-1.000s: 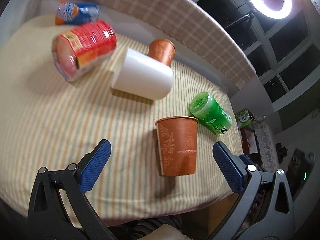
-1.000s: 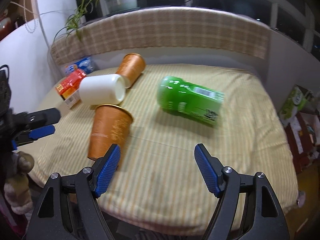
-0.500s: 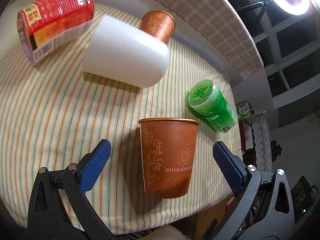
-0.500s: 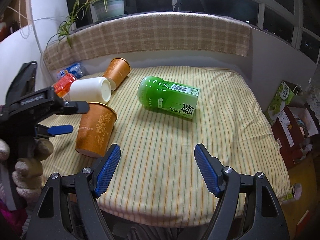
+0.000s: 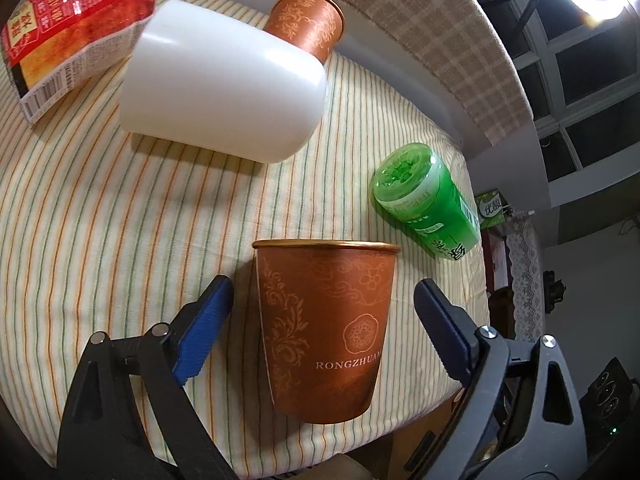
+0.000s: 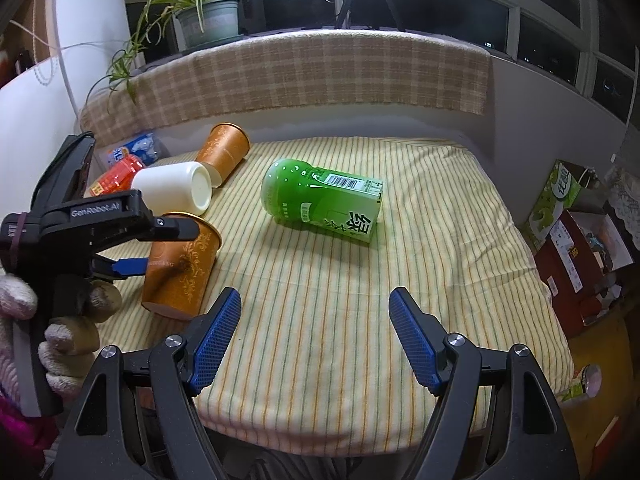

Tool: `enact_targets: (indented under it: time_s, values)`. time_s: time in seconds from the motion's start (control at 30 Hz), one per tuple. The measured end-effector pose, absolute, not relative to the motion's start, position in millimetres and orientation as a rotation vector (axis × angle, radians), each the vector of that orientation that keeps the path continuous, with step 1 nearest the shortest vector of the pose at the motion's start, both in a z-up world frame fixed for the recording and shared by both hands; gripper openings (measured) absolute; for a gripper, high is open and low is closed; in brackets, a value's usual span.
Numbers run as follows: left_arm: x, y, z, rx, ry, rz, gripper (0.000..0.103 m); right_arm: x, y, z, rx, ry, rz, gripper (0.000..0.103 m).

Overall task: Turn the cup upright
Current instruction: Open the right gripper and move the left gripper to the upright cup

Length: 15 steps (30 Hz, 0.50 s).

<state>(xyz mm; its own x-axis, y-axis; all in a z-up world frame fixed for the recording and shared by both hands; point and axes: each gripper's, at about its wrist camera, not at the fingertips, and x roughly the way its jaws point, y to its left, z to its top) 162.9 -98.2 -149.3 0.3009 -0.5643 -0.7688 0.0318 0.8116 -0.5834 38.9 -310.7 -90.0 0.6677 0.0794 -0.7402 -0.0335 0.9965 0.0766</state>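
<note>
An orange paper cup (image 5: 326, 320) with gold patterns lies on its side on the striped cloth near the front edge; it also shows in the right wrist view (image 6: 180, 268). My left gripper (image 5: 322, 320) is open, its blue fingers on either side of the cup, not touching it. In the right wrist view the left gripper (image 6: 132, 248) straddles the cup. My right gripper (image 6: 314, 336) is open and empty over the cloth, to the right of the cup.
A white cup (image 5: 224, 88) and a second orange cup (image 5: 308, 24) lie on their sides farther back. A green bottle (image 6: 322, 204) lies mid-table. A red packet (image 5: 72, 28) lies at the far left. Boxes (image 6: 576, 240) stand right of the table.
My left gripper has moved forward so that its fingers now flank the orange cup. The right gripper has held nearly still.
</note>
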Motion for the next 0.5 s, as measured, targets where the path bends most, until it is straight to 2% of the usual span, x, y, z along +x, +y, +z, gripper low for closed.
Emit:
enact_targets:
  time_s: [0.03, 0.13, 0.17, 0.5]
  values:
    - [163, -99, -149, -0.51, 1.21, -0.417, 0.084, 39, -311, -90, 0.058, 0.837, 0.062, 0.076]
    - [163, -102, -150, -0.497, 1.212, -0.421, 0.076, 38, -312, -91, 0.058, 0.837, 0.059, 0.076]
    - [163, -103, -150, -0.489, 1.21, -0.42, 0.07, 39, -312, -91, 0.059, 0.837, 0.059, 0.076]
    - [158, -106, -140, -0.424, 1.161, -0.422, 0.068, 40, -314, -96, 0.057, 0.847, 0.048, 0.076]
